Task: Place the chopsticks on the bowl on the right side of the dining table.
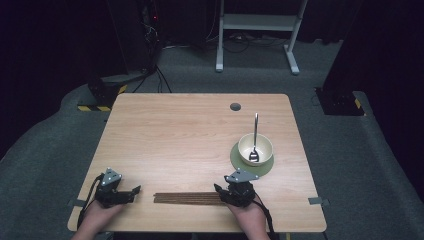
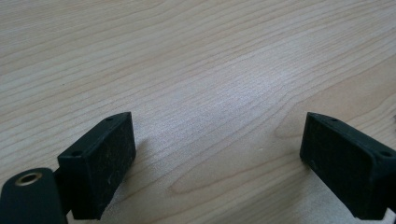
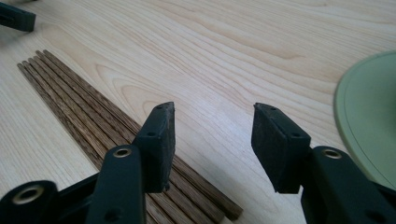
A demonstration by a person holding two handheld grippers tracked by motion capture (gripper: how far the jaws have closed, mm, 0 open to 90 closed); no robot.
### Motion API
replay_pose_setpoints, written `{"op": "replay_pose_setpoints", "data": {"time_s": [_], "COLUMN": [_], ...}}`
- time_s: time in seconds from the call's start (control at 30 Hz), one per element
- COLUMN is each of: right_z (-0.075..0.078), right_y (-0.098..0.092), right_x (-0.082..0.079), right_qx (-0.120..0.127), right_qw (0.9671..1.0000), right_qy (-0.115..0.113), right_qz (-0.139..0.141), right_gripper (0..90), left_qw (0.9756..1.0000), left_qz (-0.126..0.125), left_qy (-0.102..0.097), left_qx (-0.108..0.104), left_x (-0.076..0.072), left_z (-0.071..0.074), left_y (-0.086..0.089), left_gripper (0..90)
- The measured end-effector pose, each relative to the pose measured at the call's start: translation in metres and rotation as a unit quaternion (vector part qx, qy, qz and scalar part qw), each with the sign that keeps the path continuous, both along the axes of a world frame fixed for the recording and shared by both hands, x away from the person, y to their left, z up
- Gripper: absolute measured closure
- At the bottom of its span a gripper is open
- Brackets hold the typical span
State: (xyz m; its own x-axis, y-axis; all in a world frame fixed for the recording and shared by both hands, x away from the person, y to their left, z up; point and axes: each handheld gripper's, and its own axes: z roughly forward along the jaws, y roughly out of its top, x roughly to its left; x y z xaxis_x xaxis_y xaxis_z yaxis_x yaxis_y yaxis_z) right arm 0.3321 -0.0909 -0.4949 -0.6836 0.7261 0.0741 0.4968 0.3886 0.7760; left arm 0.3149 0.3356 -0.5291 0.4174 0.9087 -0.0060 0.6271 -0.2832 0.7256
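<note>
Chopsticks (image 3: 116, 126), perhaps five, beside right gripper (image 3: 212, 140); one bowl (image 1: 255, 149).

No text, label, brand, number or sign could be read anywhere in the three views. The light wooden counter (image 1: 190, 130) carried no print, and the black-and-yellow striped tape (image 1: 95, 108) on the dark floor stand beside its far left corner bore only plain warning stripes, without letters. Any marks on the distant equipment were too dark and small to make out.
</note>
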Motion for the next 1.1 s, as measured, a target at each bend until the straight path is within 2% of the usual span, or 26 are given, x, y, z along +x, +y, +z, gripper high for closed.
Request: {"op": "replay_pose_setpoints", "data": {"time_s": [0.03,0.17,0.23,0.33,0.43,0.73,1.1], "right_z": [0.000,0.003,0.002,-0.002,-0.001,-0.006,-0.014], "right_y": [0.001,0.006,0.007,0.013,0.015,0.010,0.010], "right_x": [0.001,0.009,0.008,0.005,0.001,-0.003,-0.001], "right_qx": [-0.002,-0.014,-0.010,-0.017,-0.021,-0.024,-0.043], "right_qw": [1.0000,0.9997,0.9997,0.9991,0.9986,0.9984,0.9981], "right_qy": [0.000,-0.002,-0.003,0.002,0.000,0.018,0.021], "right_qz": [0.006,0.021,0.020,0.040,0.048,0.048,0.039], "right_gripper": [53.7,52.7,54.0,56.9,58.0,62.0,63.3], "left_qw": [1.0000,1.0000,1.0000,1.0000,0.9999,0.9999,0.9999], "left_qz": [0.001,0.003,0.004,0.008,0.011,0.010,0.011], "left_qy": [0.000,0.000,0.000,0.000,0.000,-0.001,-0.001], "left_qx": [0.000,-0.001,-0.001,0.000,0.001,-0.001,-0.001], "left_x": [0.000,-0.001,-0.002,-0.002,-0.002,-0.001,0.000], "left_z": [0.000,0.000,0.000,0.000,0.000,0.000,0.000], "left_y": [0.000,0.000,0.000,0.000,0.000,0.001,0.001], "left_gripper": [10.3,10.3,10.3,10.3,10.2,10.8,10.9]}}
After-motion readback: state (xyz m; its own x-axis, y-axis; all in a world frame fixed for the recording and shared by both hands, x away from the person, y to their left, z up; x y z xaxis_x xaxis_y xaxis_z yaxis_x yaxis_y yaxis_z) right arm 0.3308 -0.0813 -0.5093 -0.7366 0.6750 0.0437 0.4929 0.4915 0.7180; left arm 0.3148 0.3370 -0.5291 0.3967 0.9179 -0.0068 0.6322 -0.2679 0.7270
